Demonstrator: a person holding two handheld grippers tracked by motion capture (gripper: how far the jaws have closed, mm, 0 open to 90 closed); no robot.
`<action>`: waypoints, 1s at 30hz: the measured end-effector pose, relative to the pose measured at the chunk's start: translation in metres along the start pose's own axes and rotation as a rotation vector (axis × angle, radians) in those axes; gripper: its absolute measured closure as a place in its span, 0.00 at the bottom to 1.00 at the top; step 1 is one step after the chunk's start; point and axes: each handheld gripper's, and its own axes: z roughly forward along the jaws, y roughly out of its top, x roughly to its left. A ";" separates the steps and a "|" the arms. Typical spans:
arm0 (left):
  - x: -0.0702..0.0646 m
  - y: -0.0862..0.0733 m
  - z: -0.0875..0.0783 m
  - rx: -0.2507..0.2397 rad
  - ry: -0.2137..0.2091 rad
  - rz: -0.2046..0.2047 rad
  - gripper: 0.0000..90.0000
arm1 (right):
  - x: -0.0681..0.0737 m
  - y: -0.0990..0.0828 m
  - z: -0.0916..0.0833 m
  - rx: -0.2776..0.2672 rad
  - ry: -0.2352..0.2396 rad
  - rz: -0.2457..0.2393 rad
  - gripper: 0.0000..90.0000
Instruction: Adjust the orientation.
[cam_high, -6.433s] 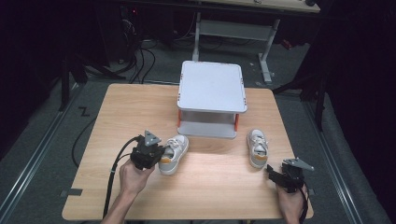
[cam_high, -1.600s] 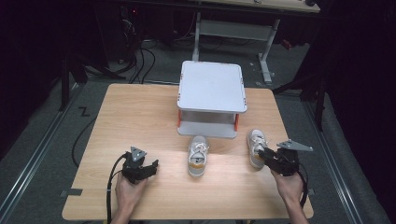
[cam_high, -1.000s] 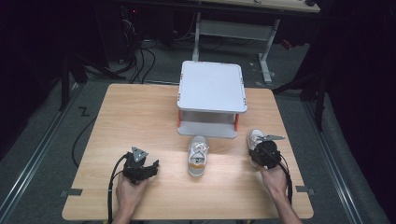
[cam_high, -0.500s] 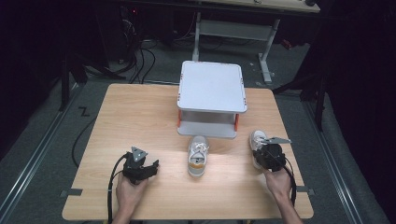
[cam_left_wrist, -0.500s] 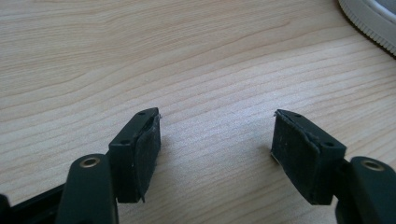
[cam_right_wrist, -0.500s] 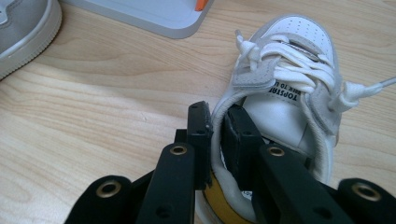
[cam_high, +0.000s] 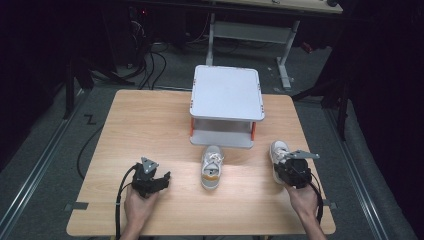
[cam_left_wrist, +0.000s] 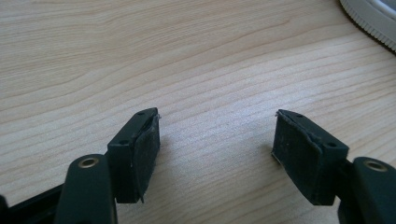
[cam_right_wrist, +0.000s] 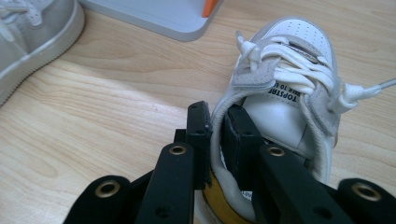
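i am working on getting a pair of white sneakers lined up in front of the grey two-tier rack (cam_high: 226, 95). judging from how things lie, one half looks done: the left-hand sneaker (cam_high: 211, 166) is sitting by itself, toe toward the rack's lower shelf, near the middle of the wooden table (cam_high: 150, 120). the other sneaker (cam_right_wrist: 280, 93) is what i am handling now, near the table's right edge, beside the rack's right corner. my right gripper (cam_right_wrist: 217, 126) is clamping the collar of that sneaker at the heel side, one jaw outside the wall and the other down inside the opening, laces and tongue running away from me. i am judging that moving it next to its partner is what is left. my left gripper (cam_left_wrist: 217, 140) is resting low over bare table with its jaws standing apart and nothing between them, well apart from both sneakers.
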 end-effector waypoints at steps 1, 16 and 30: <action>0.000 0.000 0.000 0.000 0.000 0.000 0.36 | 0.000 0.000 0.000 0.000 0.000 0.000 0.90; 0.000 0.000 0.000 0.000 -0.001 0.000 0.36 | 0.017 0.005 -0.013 -0.027 0.075 -0.038 0.91; 0.000 0.000 0.000 0.000 -0.002 -0.001 0.36 | 0.051 0.017 -0.010 -0.036 0.143 -0.096 0.90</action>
